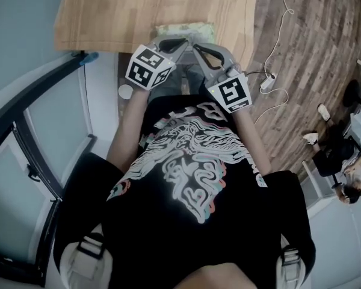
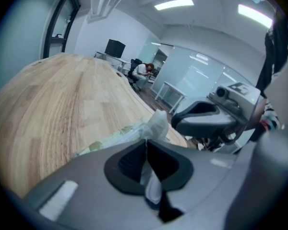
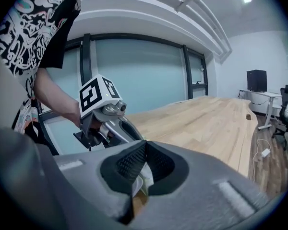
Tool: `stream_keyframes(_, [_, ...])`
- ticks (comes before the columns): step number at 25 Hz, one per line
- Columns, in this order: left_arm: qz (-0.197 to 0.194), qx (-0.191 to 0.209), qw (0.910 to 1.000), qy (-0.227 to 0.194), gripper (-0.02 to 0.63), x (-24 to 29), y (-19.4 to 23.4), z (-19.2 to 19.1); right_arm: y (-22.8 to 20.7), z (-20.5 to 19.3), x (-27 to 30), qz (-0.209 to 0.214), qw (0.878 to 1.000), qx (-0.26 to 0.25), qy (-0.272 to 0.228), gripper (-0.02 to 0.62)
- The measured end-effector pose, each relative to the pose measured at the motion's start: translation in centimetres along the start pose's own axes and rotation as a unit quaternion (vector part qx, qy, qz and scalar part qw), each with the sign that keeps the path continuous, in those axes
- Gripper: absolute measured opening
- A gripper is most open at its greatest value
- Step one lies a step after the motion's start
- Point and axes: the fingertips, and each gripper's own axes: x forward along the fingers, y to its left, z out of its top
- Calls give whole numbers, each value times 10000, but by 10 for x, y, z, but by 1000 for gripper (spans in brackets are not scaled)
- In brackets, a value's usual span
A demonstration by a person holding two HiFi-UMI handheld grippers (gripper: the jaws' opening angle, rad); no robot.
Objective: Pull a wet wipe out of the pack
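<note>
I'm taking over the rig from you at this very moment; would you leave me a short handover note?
Left gripper: shut on the wet wipe, whose tip stands up past the jaws.
Right gripper: shut on a pale edge, apparently part of the pack.
The pack lies at the near edge of the wooden table, with both grippers at it.
Done: the wipe is gripped.
Left to do: pull the wipe clear. It does not look free of the pack yet.

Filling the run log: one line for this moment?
left claw shut on wet wipe | right claw shut on pack | pack at table edge
</note>
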Motion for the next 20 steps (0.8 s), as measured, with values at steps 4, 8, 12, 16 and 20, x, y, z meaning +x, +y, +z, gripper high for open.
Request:
stream_keyframes(4, [-20,356,9993,-70,-3,-5,1,1,3,-10,10,-172,9989,-196,394,0])
stream_keyframes(8, [-214,470,9986,-123,-3,-6,1,0,6,-15,16,-344,9973,-220,612,2])
stream_keyframes(12, [-355,711,9967,-140,-3,-8,2,5,8,-17,22,-491,9953,-302,780,2])
stream_keyframes(16, [-415,868,9952,-202,-3,-11,2,9,9,-20,25,-551,9937,-377,904,2])
stream_keyframes(20, [-490,748,9958,-198,-3,-11,5,7,7,-24,28,-681,9900,-511,1125,10])
